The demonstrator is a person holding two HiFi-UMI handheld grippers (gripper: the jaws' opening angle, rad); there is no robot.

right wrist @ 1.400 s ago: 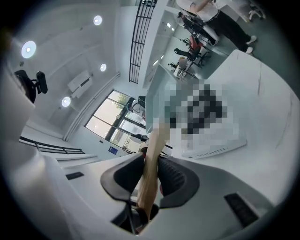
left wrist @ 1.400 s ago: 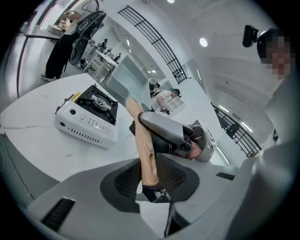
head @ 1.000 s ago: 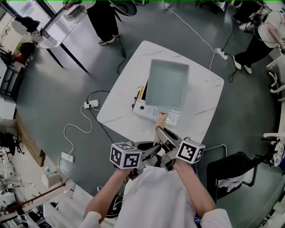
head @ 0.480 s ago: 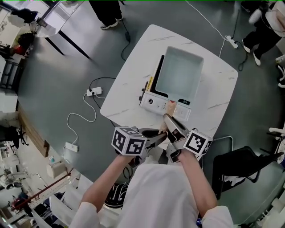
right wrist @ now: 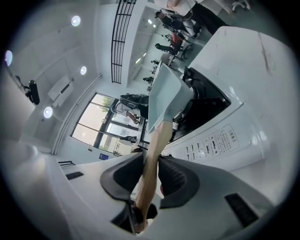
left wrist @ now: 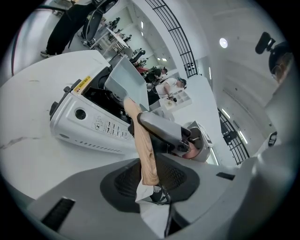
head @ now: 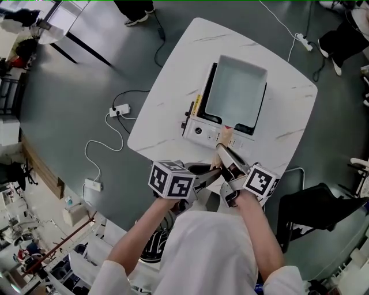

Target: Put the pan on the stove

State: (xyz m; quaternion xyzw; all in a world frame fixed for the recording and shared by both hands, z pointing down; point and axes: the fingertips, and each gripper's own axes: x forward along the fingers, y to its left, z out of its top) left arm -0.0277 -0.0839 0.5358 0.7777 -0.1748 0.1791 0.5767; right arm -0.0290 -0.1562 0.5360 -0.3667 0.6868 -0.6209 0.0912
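A pale blue-green rectangular pan [head: 236,92] lies over the black top of a white countertop stove [head: 199,129] on the white table [head: 167,86]. Its wooden handle [head: 226,135] sticks out toward me past the stove's control panel. My left gripper [head: 210,176] and my right gripper [head: 228,155] are both shut on that handle, the right one nearer the pan. The left gripper view has the handle [left wrist: 145,150] between the dark pads, with the pan [left wrist: 124,82] tilted above the stove [left wrist: 89,122]. In the right gripper view the handle [right wrist: 152,159] runs up to the pan [right wrist: 166,96]. I cannot tell whether the pan touches the burner.
The stove stands near the table's front edge. Cables and power strips [head: 120,109] lie on the grey floor to the left. A black chair [head: 323,207] stands to the right of me. People's legs [head: 138,8] show beyond the table.
Both grippers keep their hold on the handle. The pan and table sit further right and higher in the head view, and more of the stove's black top shows beside the pan.
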